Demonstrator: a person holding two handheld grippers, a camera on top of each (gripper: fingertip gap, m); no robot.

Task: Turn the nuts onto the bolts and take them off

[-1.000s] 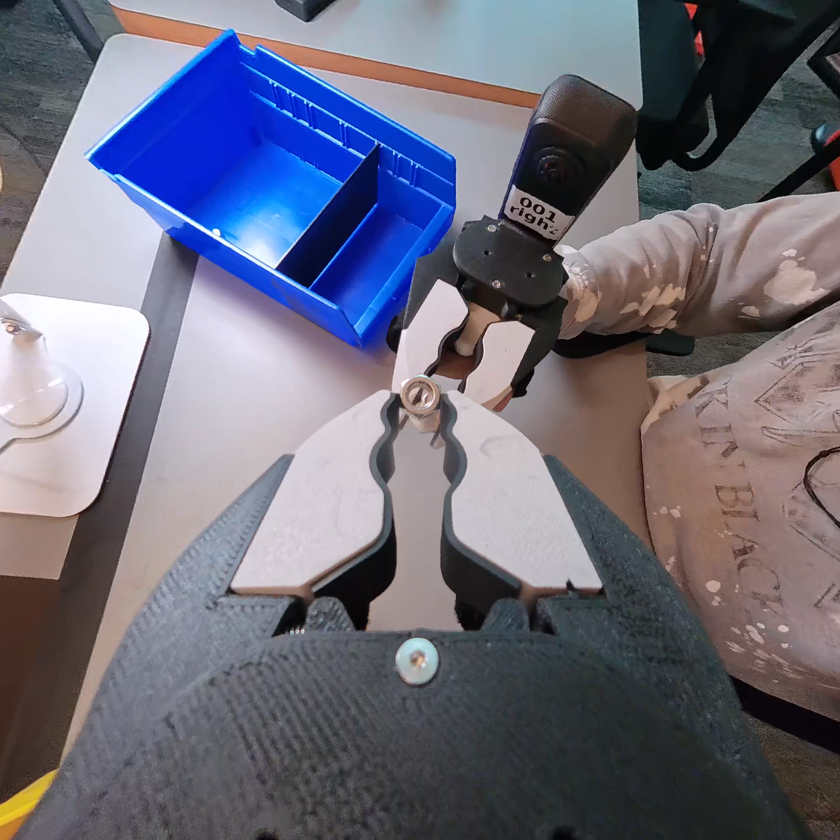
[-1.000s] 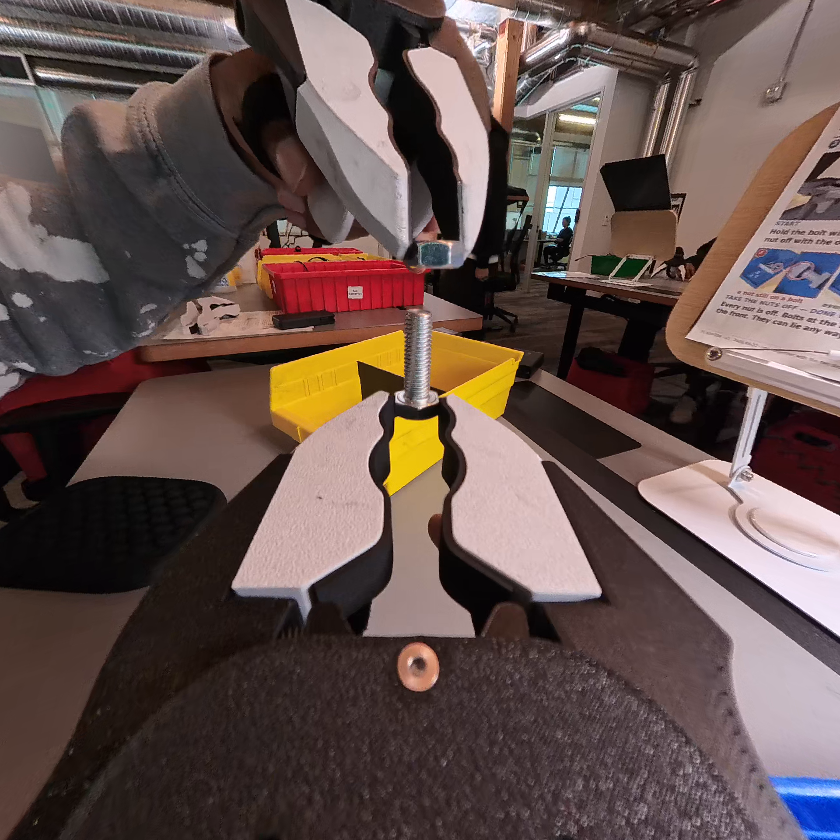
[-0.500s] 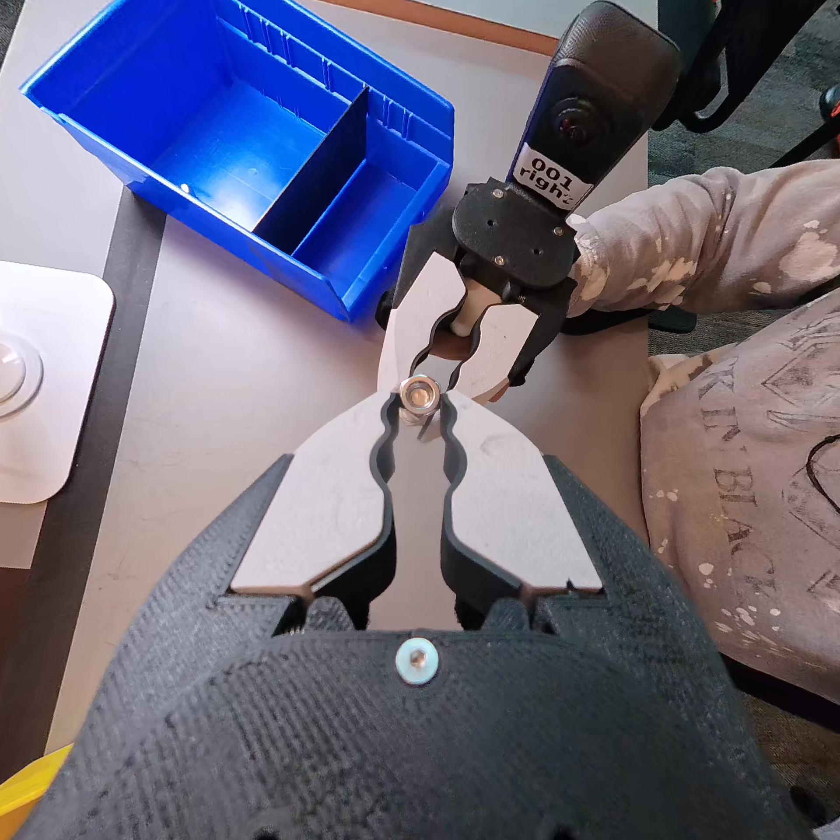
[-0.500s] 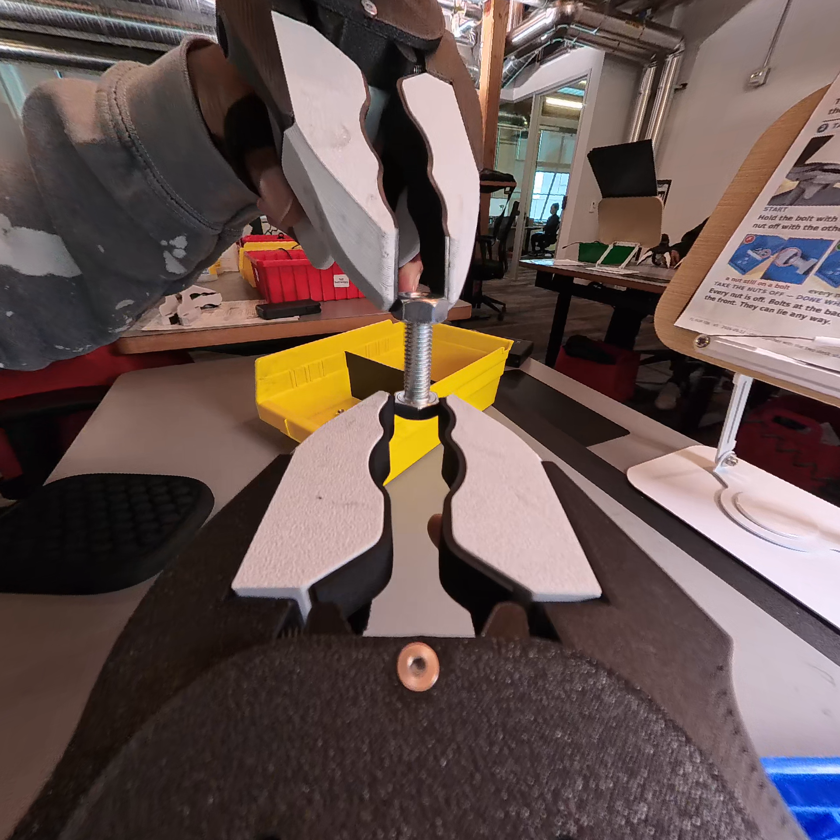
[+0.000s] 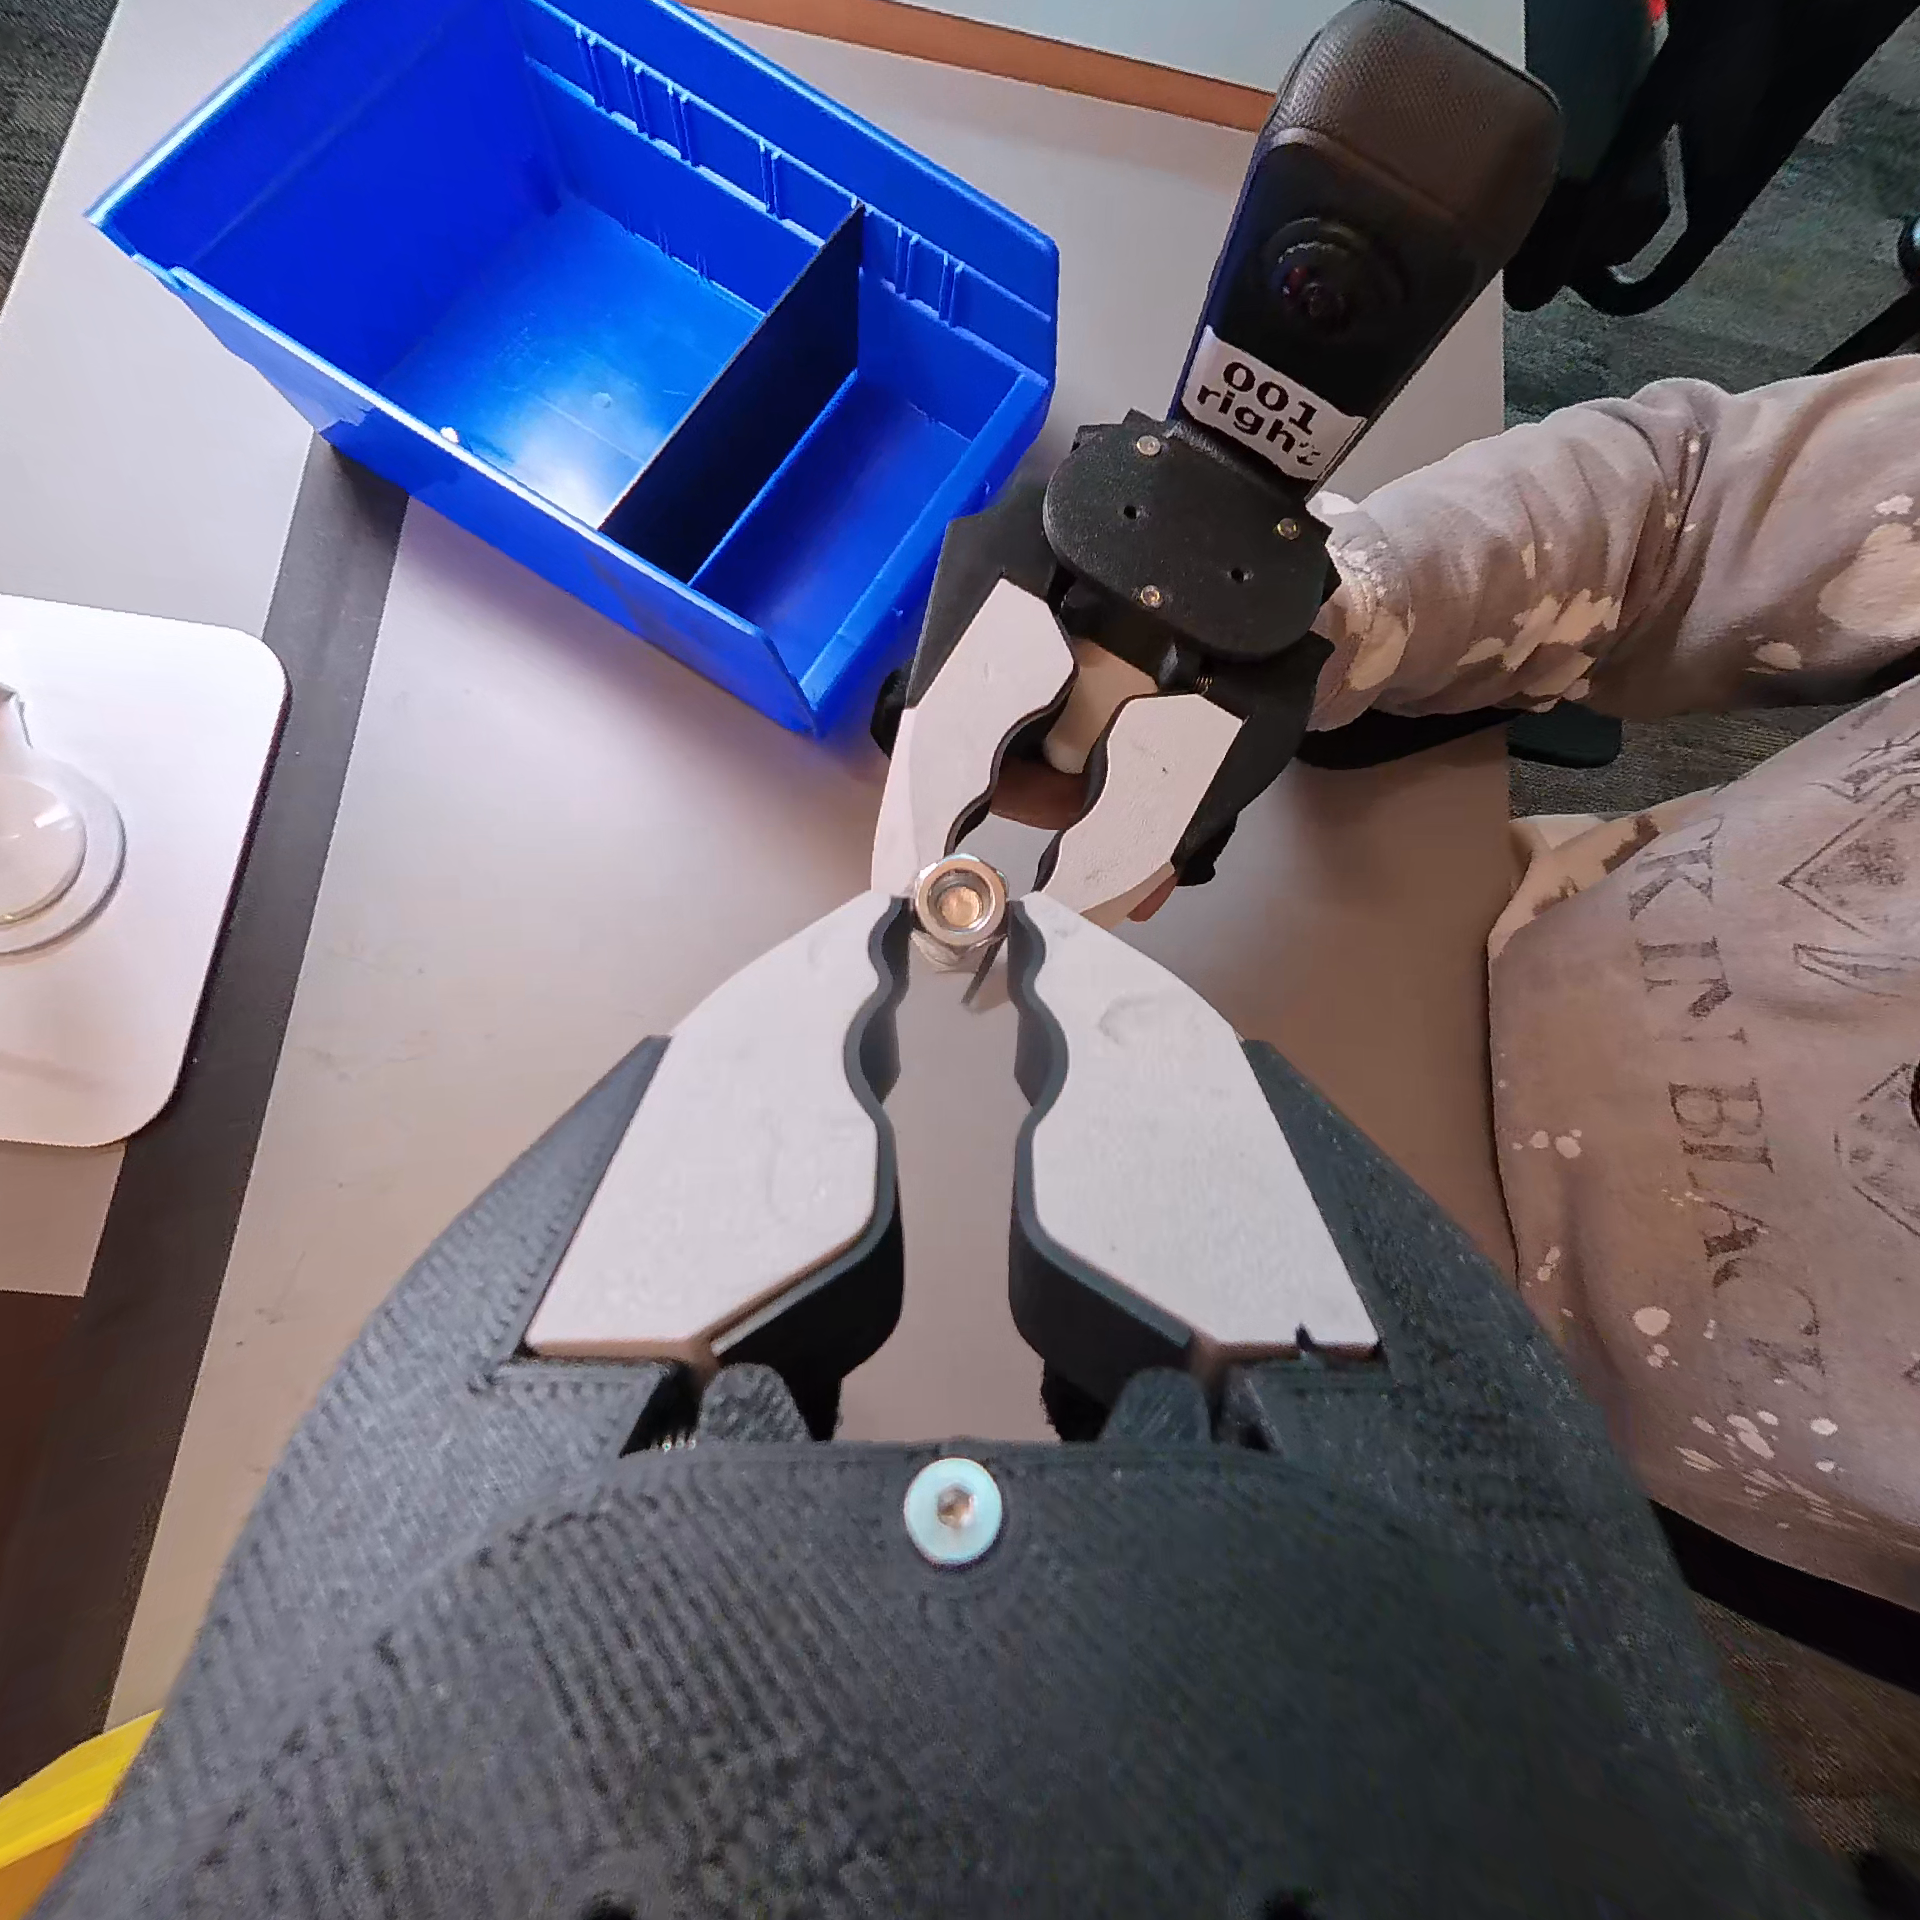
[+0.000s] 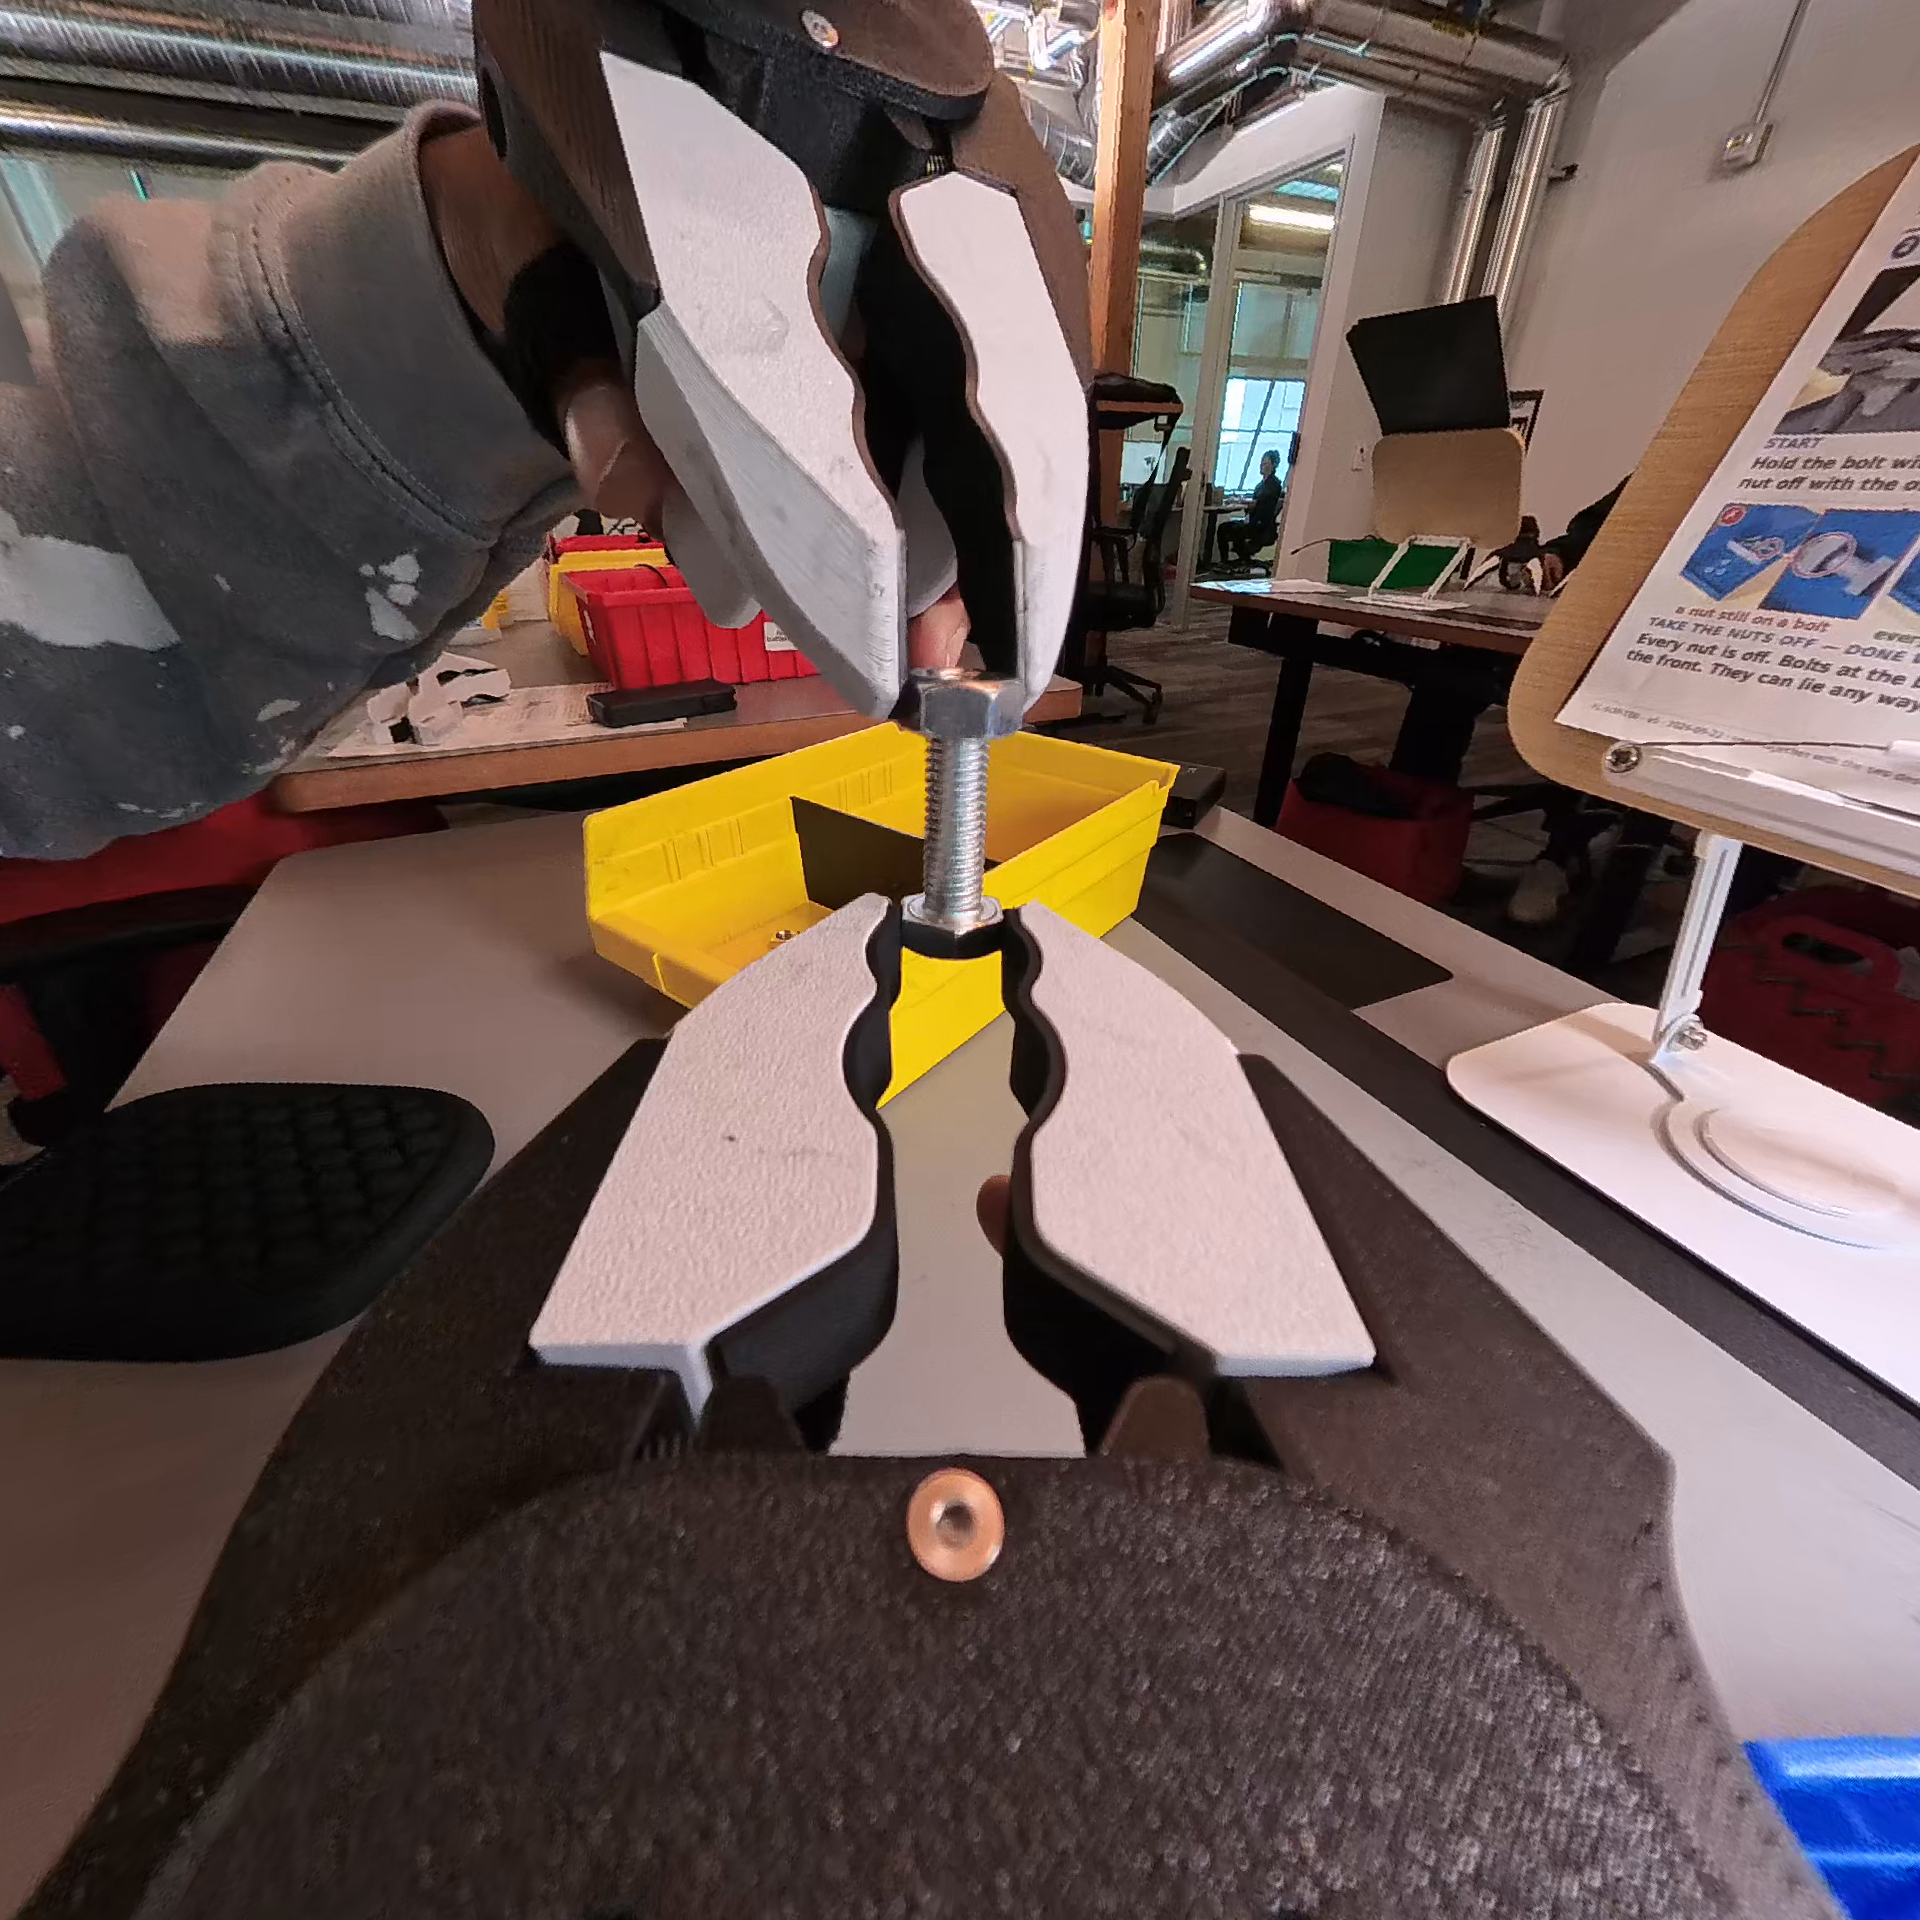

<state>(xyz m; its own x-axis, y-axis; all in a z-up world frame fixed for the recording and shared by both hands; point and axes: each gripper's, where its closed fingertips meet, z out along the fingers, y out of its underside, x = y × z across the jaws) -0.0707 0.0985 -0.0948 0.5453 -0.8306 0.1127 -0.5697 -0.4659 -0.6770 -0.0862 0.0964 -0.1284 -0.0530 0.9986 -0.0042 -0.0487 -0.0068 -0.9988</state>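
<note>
My right gripper (image 6: pixel 951 920) is shut on the head end of a silver bolt (image 6: pixel 956 836), which stands upright with its threaded shaft pointing up. My left gripper (image 5: pixel 958 914) is shut on a silver hex nut (image 5: pixel 958 902) and holds it from above on the tip of the bolt. In the right wrist view the nut (image 6: pixel 961 709) sits on the top of the thread between the left gripper's fingertips (image 6: pixel 862 623). In the left wrist view the right gripper (image 5: pixel 1023 888) shows just beyond the nut, and the bolt's tip shows through the nut's hole.
A blue divided bin (image 5: pixel 582 343) stands on the grey table behind the grippers. A yellow divided bin (image 6: pixel 727 873) stands beyond the bolt. A white stand base (image 5: pixel 94 873) with an instruction board (image 6: pixel 1766 540) is at the side. A black pad (image 6: pixel 208 1205) lies left. Left and right tips are no more than a few centimetres apart.
The left gripper has come down with the nut from above the bolt and set it on the bolt's tip. The right gripper has kept the bolt upright.
</note>
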